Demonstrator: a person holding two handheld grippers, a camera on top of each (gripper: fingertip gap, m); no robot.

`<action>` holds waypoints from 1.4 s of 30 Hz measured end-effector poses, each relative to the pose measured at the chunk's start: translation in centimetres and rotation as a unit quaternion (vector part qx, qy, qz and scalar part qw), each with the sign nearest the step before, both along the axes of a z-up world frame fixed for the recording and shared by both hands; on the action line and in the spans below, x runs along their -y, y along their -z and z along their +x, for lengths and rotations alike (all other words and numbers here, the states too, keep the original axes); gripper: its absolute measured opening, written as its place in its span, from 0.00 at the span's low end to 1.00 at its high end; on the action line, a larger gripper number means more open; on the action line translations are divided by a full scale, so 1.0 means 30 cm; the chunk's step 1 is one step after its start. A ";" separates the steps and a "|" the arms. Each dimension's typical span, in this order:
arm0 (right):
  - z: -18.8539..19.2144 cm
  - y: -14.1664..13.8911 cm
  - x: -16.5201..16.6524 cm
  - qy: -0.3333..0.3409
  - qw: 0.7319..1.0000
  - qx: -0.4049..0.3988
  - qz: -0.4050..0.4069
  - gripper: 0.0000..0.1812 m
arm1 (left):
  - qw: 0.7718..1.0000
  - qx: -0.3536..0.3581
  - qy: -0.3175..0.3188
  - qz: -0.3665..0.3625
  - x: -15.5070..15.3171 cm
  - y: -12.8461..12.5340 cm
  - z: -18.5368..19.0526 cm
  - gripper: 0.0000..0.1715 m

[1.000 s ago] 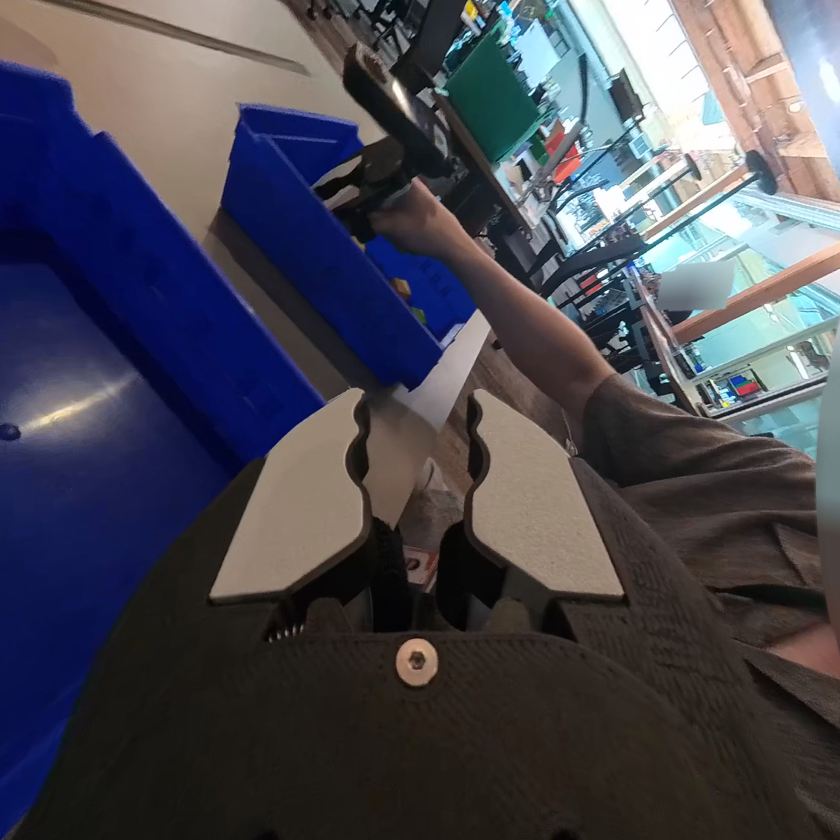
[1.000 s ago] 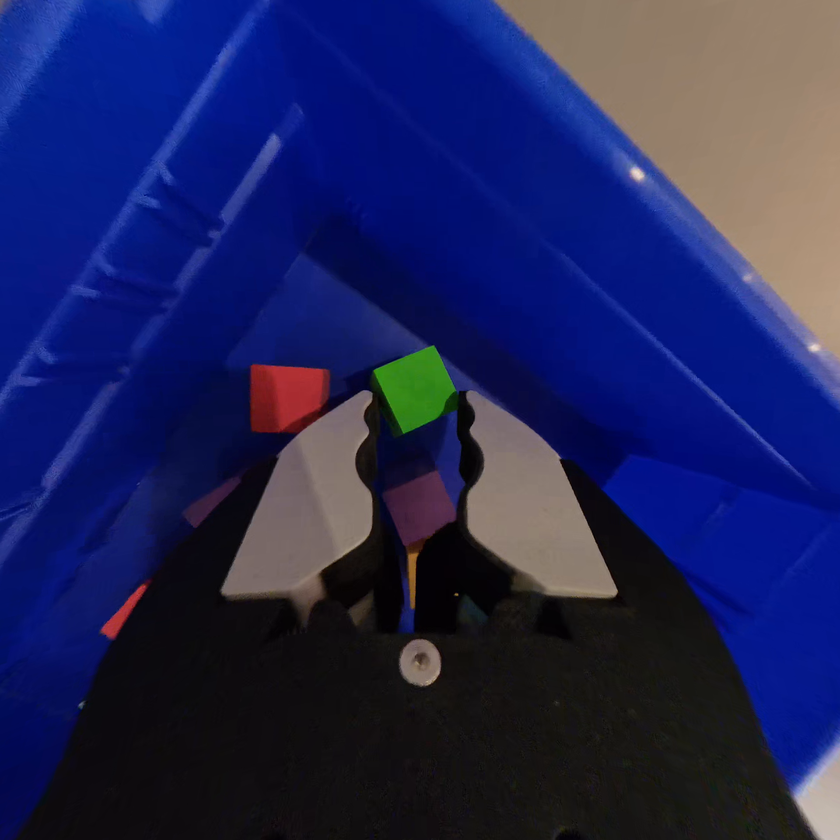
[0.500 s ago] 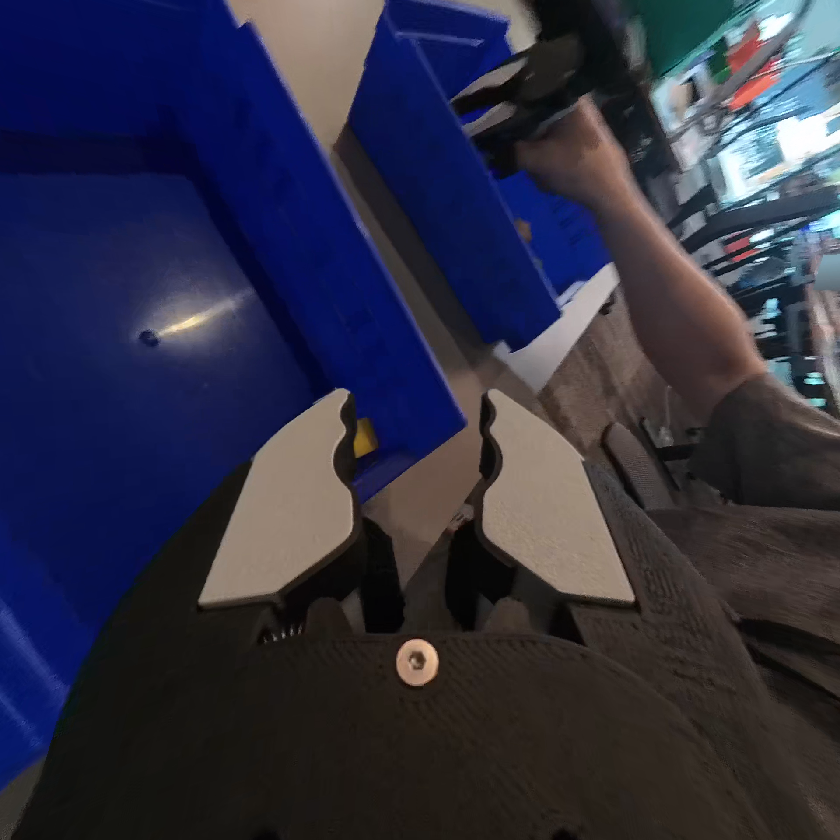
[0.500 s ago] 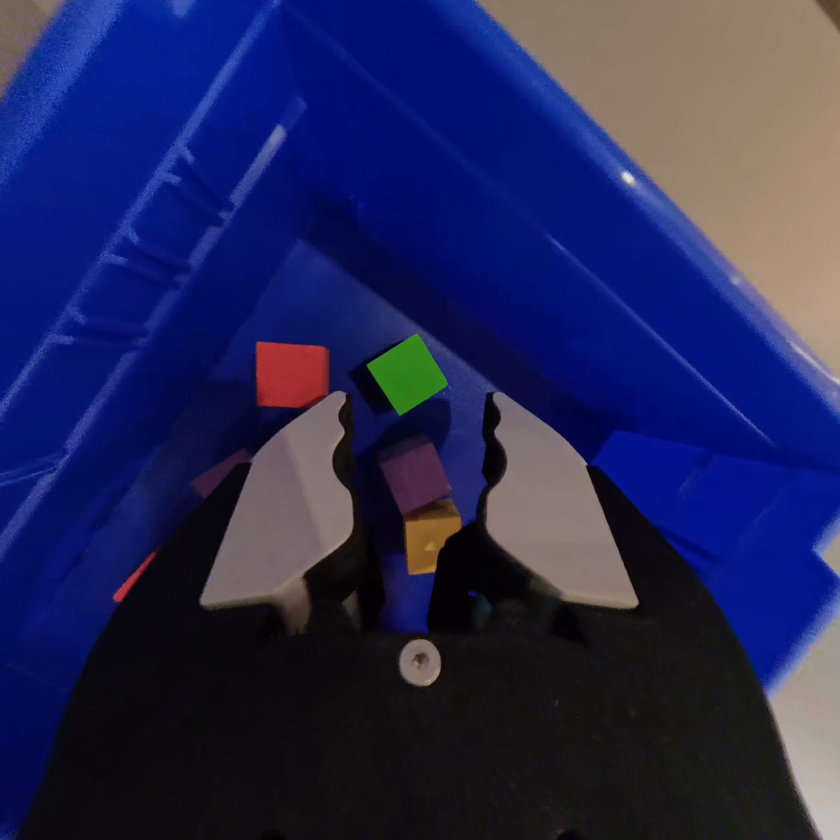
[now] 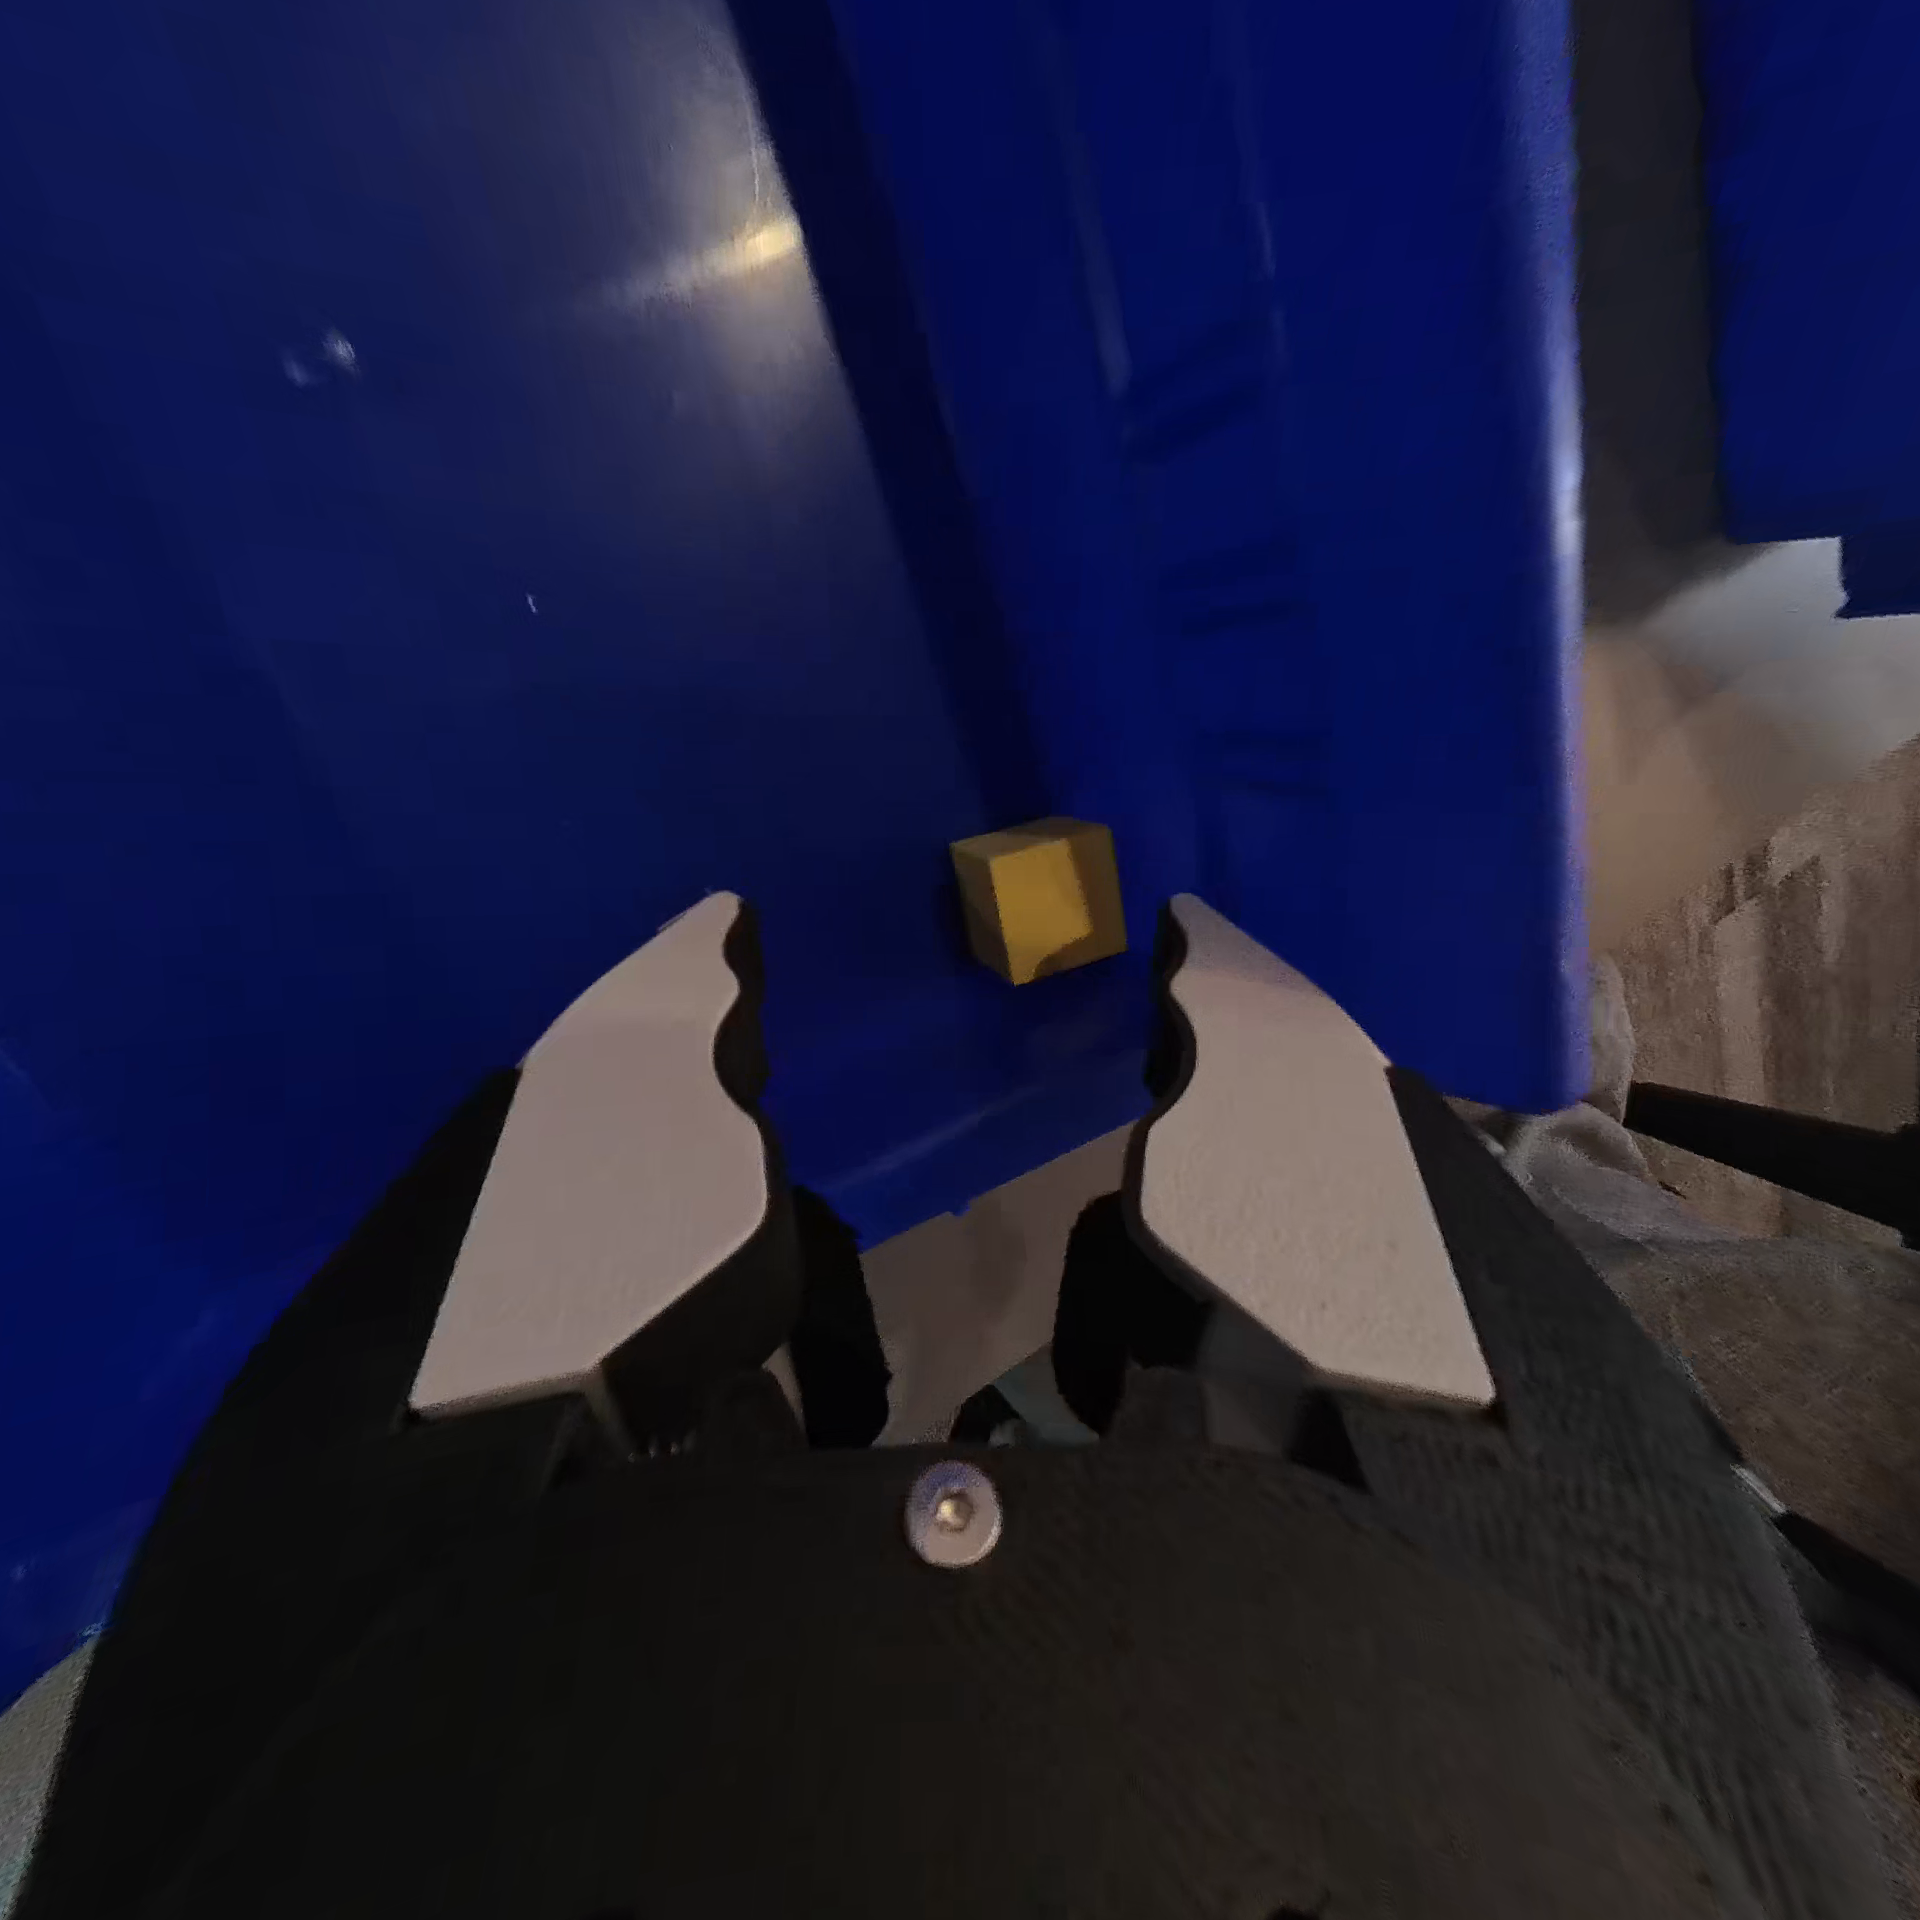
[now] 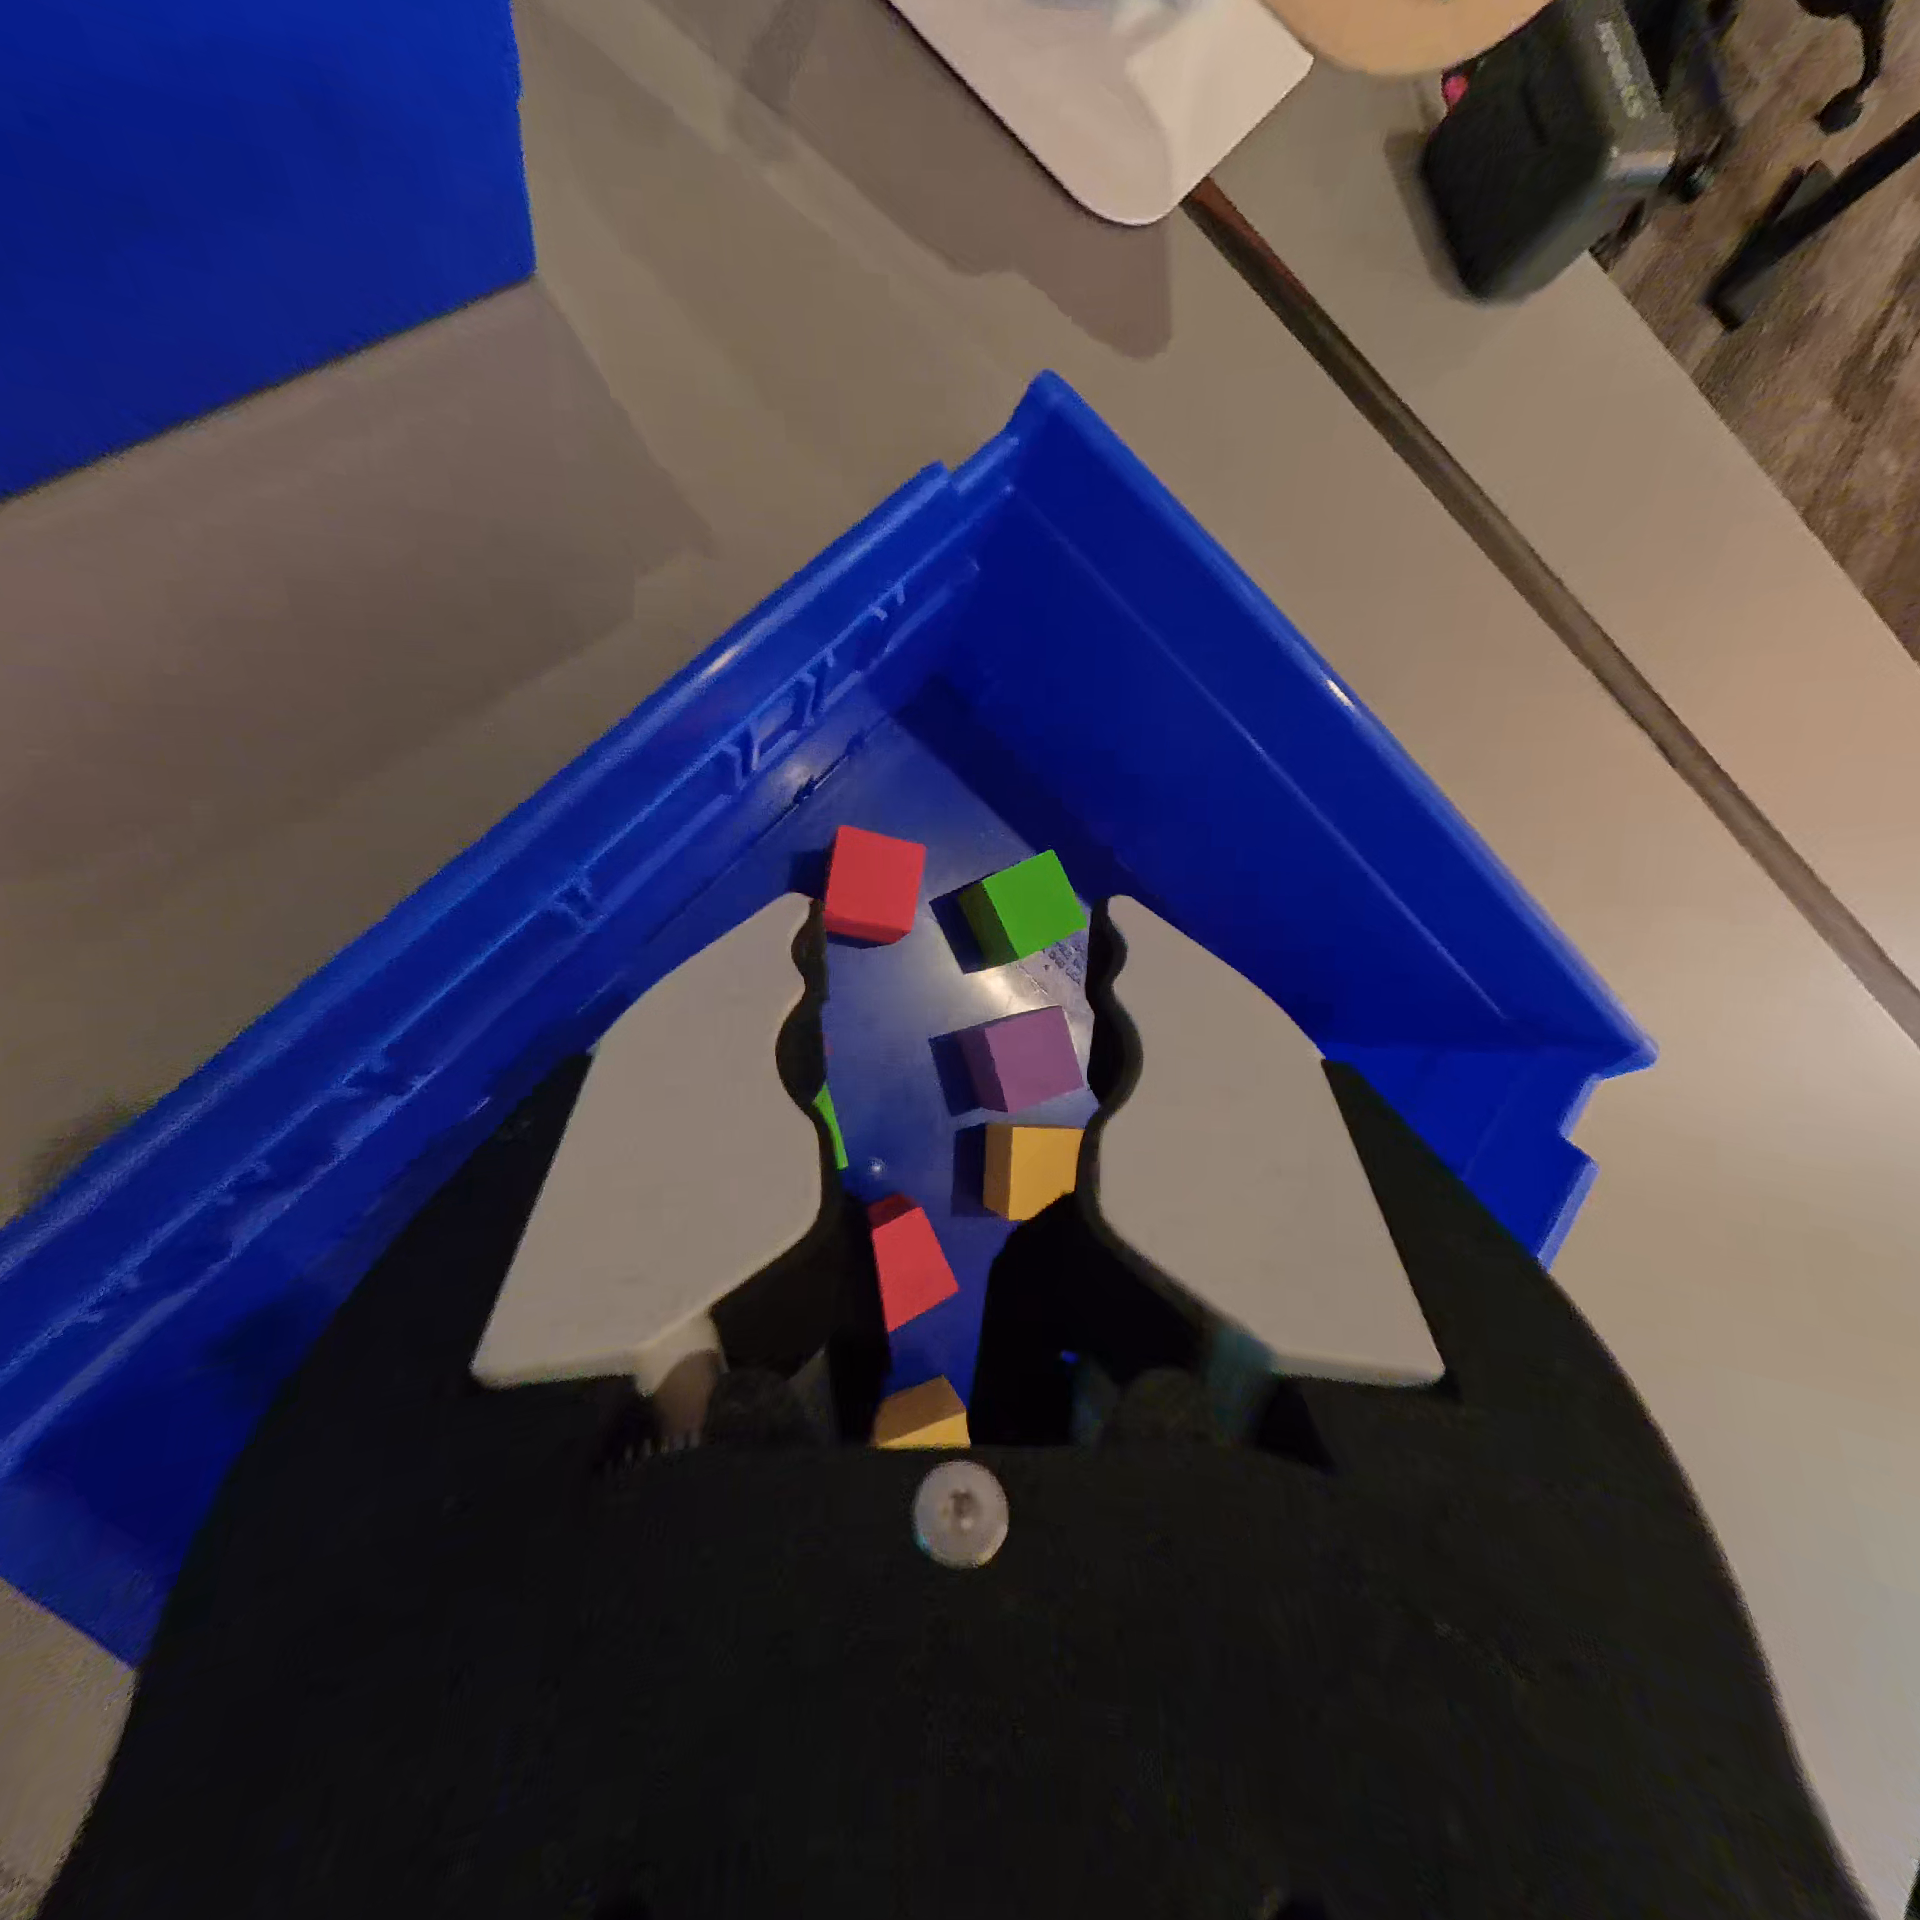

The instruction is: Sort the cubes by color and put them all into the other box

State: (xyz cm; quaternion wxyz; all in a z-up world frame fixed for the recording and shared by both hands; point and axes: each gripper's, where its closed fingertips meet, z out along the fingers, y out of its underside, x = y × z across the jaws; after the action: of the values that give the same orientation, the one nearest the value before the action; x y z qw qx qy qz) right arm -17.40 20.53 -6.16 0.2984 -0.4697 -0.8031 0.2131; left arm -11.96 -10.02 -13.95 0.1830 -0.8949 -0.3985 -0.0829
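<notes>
My left gripper is open and empty, its tips just short of a small yellow cube that lies in the near corner of a large blue bin. My right gripper is open and empty, held above a second blue bin. In that bin lie several cubes: a red cube, a green cube, a purple cube, an orange cube, another red cube and an orange-yellow one low between the jaws. A green sliver peeks past the left finger.
Both bins stand on a beige table. A white rounded object lies at the table's far edge, a black case on the floor beyond. The other blue bin's wall fills the upper left. Carpet floor shows right of the left bin.
My right gripper let go of the green cube, opened and rose above its bin. My left gripper swung toward its bin and opened wider; the yellow cube came into view ahead of its tips.
</notes>
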 end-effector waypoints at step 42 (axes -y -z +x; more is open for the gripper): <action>0.155 -0.178 0.314 -0.131 0.979 -0.128 -0.088 0.23 | 0.963 0.051 -0.034 0.263 -0.088 -0.204 -0.064 0.19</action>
State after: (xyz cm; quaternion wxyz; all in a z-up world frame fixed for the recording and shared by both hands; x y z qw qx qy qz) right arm -12.75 11.12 -0.82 0.3261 -0.3530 -0.7910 0.3786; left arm -13.87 -7.39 -7.83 0.3941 -0.7958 -0.4016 -0.2238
